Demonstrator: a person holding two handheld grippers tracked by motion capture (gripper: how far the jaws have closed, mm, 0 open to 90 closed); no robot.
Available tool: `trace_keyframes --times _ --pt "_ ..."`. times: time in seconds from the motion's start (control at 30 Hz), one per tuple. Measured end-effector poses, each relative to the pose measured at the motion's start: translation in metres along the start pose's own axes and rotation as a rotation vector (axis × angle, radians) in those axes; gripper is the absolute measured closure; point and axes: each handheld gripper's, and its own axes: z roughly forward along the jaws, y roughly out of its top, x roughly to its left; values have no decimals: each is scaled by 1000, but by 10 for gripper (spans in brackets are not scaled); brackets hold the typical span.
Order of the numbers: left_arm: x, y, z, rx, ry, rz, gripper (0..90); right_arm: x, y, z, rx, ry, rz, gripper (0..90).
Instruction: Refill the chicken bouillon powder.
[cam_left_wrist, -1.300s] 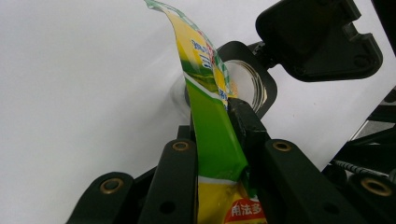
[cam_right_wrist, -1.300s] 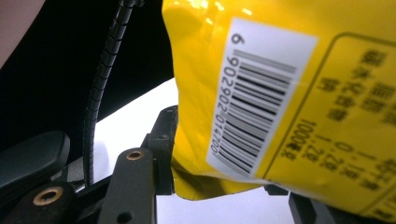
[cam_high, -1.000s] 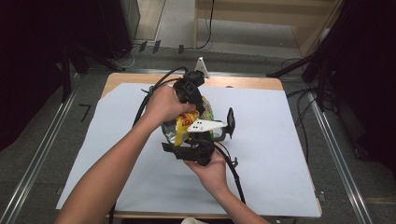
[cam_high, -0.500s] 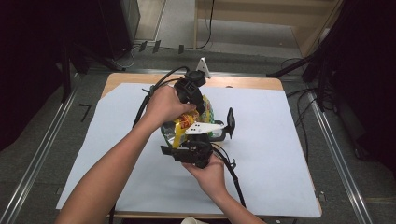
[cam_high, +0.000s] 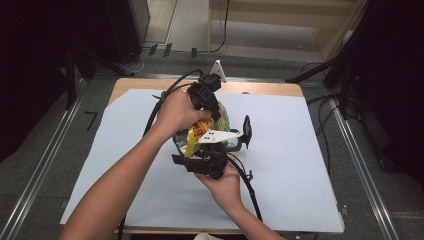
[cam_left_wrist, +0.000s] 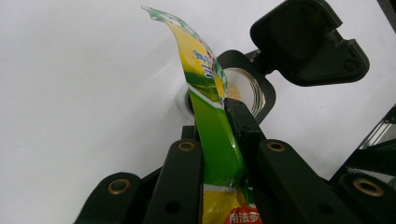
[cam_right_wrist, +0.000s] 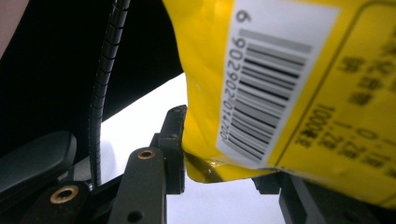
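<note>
Yellow and green packaging, a glossy sachet (cam_left_wrist: 210, 121), stands pinched between the jaws of the left gripper (cam_left_wrist: 219, 158) at the centre of the left gripper view, its torn top curling toward the upper middle of the frame. Just behind it sits a jar (cam_left_wrist: 247, 91) with its black flip lid (cam_left_wrist: 308, 42) swung open at upper right, grainy contents visible in the mouth; the sachet seems held over that opening so it can be poured in. In the right gripper view the sachet's barcoded lower corner (cam_right_wrist: 280, 93) fills the upper right, and the right gripper (cam_right_wrist: 219, 172) clamps its bottom edge, probably to steady or tip it. From the high view, both hands meet at mid-frame over the white sheet (cam_high: 300, 150) covering the bench (cam_high: 260, 88).
</note>
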Motion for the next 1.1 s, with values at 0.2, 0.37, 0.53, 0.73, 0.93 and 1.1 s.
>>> trace_keyframes --times 0.2,0.37,0.53,0.73,0.93,1.1 --pt "-1 0 -2 -9 8 13 858 -2 1 1 2 -1 -2 643" --pt "-2 1 -5 -27 12 15 861 -4 1 1 -2 -1 3 644" --pt "-1 1 -6 -39 15 13 861 -7 2 1 -1 0 0 644" --pt "1 2 -4 -39 18 6 859 -9 3 1 0 -1 0 643" --pt "2 4 -2 -35 18 0 856 -10 4 0 4 1 5 641" --pt "2 4 3 -19 13 6 855 -10 3 1 12 -4 3 634"
